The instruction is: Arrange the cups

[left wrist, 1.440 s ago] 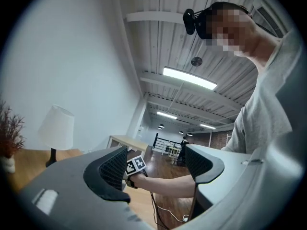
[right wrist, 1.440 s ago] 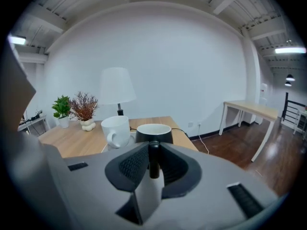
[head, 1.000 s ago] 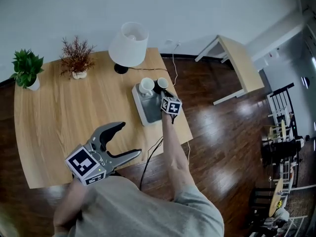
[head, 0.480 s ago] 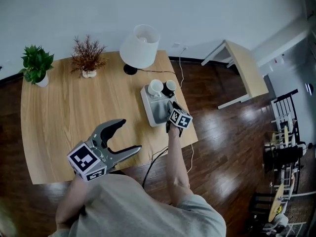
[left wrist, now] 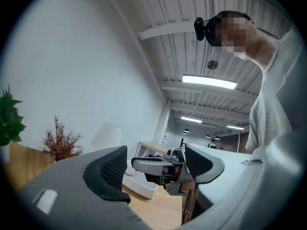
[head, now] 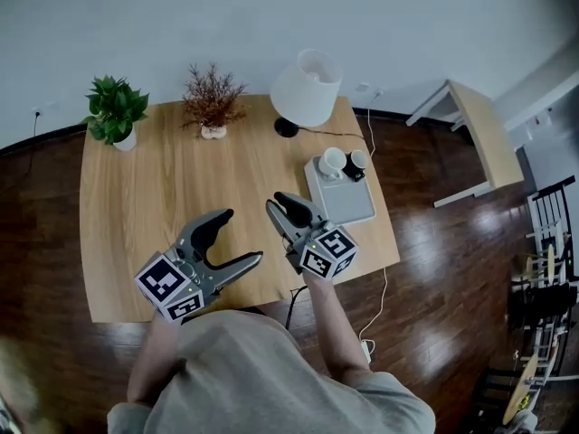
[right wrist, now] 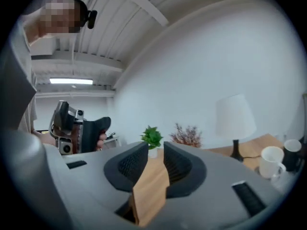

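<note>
The left tool (head: 242,236) is spread wide and empty. The right tool (head: 279,202), just beside it, has just been closing to a narrow gap, with nothing between its jaws. Beyond it to its right, a white cup (head: 333,161) and a black cup (head: 358,160) stand on a grey tray (head: 348,208) on the counter (head: 163,197).

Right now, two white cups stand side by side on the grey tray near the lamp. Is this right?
Only one is a white cup; the other is a black cup, as the head view shows. They do stand side by side on the grey tray near the lamp.
</note>
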`<control>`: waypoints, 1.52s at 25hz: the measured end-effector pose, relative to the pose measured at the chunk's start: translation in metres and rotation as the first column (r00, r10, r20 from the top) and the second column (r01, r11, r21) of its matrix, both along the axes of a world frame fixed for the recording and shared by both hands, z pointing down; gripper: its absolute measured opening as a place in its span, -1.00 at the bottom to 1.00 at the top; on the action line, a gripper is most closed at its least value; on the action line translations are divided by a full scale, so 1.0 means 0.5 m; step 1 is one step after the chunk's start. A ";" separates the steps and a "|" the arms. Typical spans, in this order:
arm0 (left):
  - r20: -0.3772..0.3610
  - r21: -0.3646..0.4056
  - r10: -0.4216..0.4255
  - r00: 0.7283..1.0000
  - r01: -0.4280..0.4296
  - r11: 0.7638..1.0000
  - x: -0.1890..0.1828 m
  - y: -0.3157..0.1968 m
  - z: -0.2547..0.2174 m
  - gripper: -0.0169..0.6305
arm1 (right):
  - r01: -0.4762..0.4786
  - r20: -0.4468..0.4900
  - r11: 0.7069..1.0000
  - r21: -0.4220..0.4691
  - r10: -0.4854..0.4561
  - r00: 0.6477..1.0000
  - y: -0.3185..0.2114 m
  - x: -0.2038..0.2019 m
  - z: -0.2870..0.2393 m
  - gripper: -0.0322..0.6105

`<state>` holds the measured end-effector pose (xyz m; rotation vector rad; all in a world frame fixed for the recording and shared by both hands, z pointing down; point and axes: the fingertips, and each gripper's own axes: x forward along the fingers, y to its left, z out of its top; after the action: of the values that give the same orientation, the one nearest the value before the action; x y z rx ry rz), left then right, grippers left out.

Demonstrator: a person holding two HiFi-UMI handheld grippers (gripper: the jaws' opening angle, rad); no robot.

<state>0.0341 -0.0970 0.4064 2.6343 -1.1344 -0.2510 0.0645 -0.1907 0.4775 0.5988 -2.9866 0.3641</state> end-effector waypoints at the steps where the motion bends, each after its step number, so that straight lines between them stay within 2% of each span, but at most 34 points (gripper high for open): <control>1: -0.002 0.010 -0.021 1.000 0.021 1.000 -0.019 0.005 -0.009 0.19 | 0.033 0.014 0.999 0.018 -0.033 0.999 0.016 -0.028 -0.024 -0.62; 9: -0.044 0.117 -0.170 0.984 0.174 0.978 -0.167 0.046 -0.103 0.19 | 0.180 0.047 0.974 0.139 -0.188 0.981 0.098 -0.181 -0.155 -0.62; 15: -0.090 0.156 -0.214 0.973 0.226 0.962 -0.235 0.067 -0.129 0.19 | 0.221 0.056 0.955 0.199 -0.237 0.970 0.153 -0.241 -0.198 -0.62; 20: -0.091 0.192 -0.246 0.965 0.259 0.947 -0.273 0.077 -0.145 0.19 | 0.246 0.049 0.942 0.229 -0.263 0.964 0.171 -0.275 -0.219 -0.62; 27: -0.112 0.194 -0.243 0.964 0.261 0.946 -0.296 0.075 -0.152 0.18 | 0.258 0.049 0.936 0.238 -0.277 0.960 0.182 -0.300 -0.227 -0.62; 38: -0.124 0.178 -0.224 0.967 0.244 0.953 -0.287 0.050 -0.146 0.18 | 0.240 0.055 0.943 0.232 -0.259 0.964 0.166 -0.287 -0.225 -0.62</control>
<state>-0.1092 -0.0719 0.3333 2.6074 -1.4542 -0.5627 -0.0792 -0.1076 0.3651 0.2149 -3.1576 0.0351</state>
